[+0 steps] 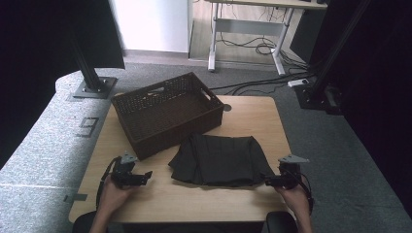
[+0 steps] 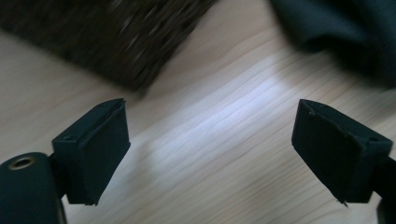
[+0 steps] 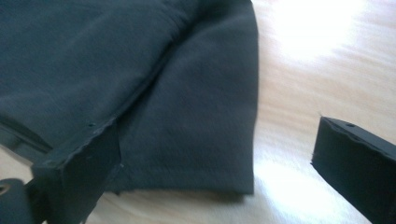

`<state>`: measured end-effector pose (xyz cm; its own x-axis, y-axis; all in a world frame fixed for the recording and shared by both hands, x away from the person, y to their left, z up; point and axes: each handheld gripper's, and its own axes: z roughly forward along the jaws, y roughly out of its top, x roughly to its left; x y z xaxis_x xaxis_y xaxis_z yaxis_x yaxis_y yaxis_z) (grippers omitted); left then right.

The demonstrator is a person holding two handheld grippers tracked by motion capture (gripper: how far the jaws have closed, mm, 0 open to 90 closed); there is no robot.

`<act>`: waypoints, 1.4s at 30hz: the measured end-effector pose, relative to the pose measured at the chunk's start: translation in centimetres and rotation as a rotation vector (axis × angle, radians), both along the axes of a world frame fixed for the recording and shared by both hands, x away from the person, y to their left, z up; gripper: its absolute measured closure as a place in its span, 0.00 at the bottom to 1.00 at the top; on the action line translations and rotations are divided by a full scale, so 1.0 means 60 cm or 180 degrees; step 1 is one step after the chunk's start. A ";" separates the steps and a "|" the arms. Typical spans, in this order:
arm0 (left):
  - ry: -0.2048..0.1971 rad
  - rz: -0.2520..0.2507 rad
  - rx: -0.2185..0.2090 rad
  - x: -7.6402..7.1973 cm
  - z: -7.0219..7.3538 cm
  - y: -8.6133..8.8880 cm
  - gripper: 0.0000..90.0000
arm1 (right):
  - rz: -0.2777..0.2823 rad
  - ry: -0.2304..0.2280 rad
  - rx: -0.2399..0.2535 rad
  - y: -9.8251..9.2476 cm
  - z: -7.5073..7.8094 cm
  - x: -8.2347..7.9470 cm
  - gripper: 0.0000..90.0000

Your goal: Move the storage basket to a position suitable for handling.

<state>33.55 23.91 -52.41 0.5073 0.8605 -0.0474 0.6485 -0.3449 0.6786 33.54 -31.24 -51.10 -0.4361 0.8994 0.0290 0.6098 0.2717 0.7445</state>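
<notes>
On the pale wooden surface [image 1: 160, 196] a folded dark cloth garment [image 1: 218, 159] lies just in front of the dark woven rectangular basket [image 1: 165, 111]; my left hand-held gripper [image 1: 145, 175] rests wide open left of it; my right hand-held gripper [image 1: 268, 180] spreads wide at its right corner, gripping nothing.

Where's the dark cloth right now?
In the high view the cloth lies folded on the table's near middle, just in front of the basket, with the right gripper at its near right corner.
</notes>
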 end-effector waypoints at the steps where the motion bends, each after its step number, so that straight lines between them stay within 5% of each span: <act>1: -0.0037 -0.0063 -0.0004 0.003 0.010 -0.017 0.14 | 0.0025 -0.0003 0.0001 0.003 0.004 0.004 0.03; 7: -0.0117 -0.0258 -0.0048 0.018 0.030 -0.074 0.17 | 0.0095 -0.0034 0.0032 0.013 0.012 0.021 0.14; 11: -0.0207 -0.0431 -0.0031 0.039 0.045 -0.137 0.24 | 0.0092 -0.0023 0.0010 0.017 0.015 0.036 0.22; 17: -0.0252 -0.0489 0.0052 0.069 0.039 -0.190 0.34 | 0.0054 -0.0001 0.0040 0.014 0.014 0.061 0.37; 27: -0.0073 -0.0380 0.0137 0.104 -0.022 -0.211 0.49 | 0.0028 0.0163 -0.0143 0.023 -0.029 0.110 0.46; 32: -0.0095 -0.0398 0.0083 0.100 -0.027 -0.211 0.61 | 0.0082 0.0280 -0.0237 0.021 -0.046 0.117 0.58; 34: -0.0092 -0.0415 0.0096 0.098 -0.026 -0.213 0.63 | 0.0067 0.0310 -0.0119 0.016 -0.049 0.117 0.63; 37: -0.0093 -0.0434 0.0110 0.094 -0.026 -0.216 0.72 | 0.0095 0.0337 -0.0115 0.017 -0.047 0.115 0.73; 42: -0.0099 -0.0440 0.0121 0.081 -0.026 -0.213 0.72 | 0.0175 0.0348 -0.0071 0.023 -0.047 0.104 0.83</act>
